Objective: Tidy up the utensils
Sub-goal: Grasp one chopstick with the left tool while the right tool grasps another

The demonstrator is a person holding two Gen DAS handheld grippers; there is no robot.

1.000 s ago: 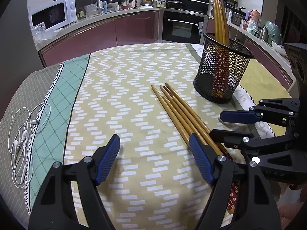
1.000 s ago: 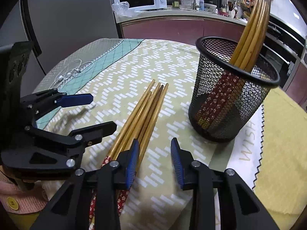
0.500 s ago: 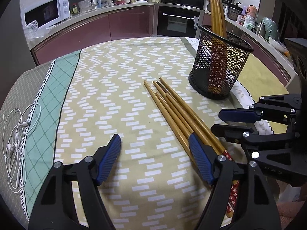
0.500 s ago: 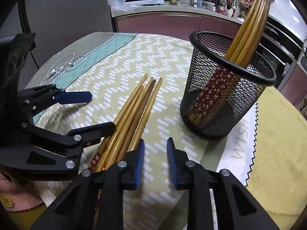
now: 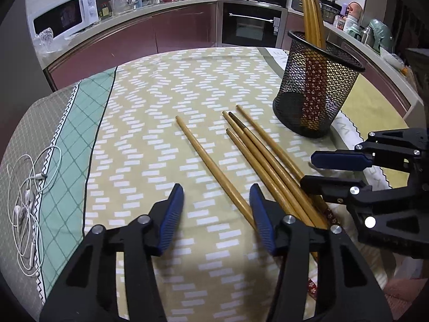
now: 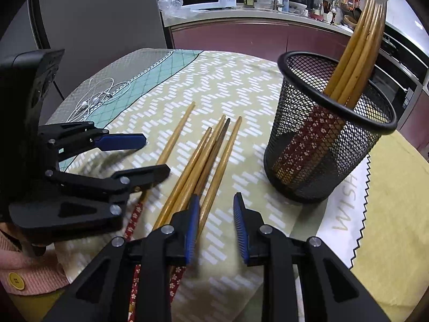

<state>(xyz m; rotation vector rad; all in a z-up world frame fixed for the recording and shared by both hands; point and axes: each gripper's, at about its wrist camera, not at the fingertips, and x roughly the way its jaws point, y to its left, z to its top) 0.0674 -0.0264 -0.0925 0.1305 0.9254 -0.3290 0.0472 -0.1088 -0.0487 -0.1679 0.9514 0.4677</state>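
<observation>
Several wooden chopsticks (image 5: 257, 150) with red patterned ends lie on the tablecloth; one chopstick (image 5: 211, 166) lies apart to the left. They also show in the right wrist view (image 6: 203, 161). A black mesh holder (image 5: 316, 91) stands at the right with several chopsticks upright in it; it also shows in the right wrist view (image 6: 327, 139). My left gripper (image 5: 217, 214) is open, its jaws astride the near end of the lone chopstick. My right gripper (image 6: 215, 225) is open and empty, low over the bundle's near ends.
White earphones (image 5: 26, 201) lie at the table's left edge. A white placemat (image 6: 346, 212) lies under the holder. Kitchen counters with a microwave (image 5: 64, 18) and an oven (image 5: 252, 24) stand behind the table.
One chopstick has been pushed left, away from the bundle. My left gripper has narrowed and moved in around its near end. My right gripper has opened a little wider.
</observation>
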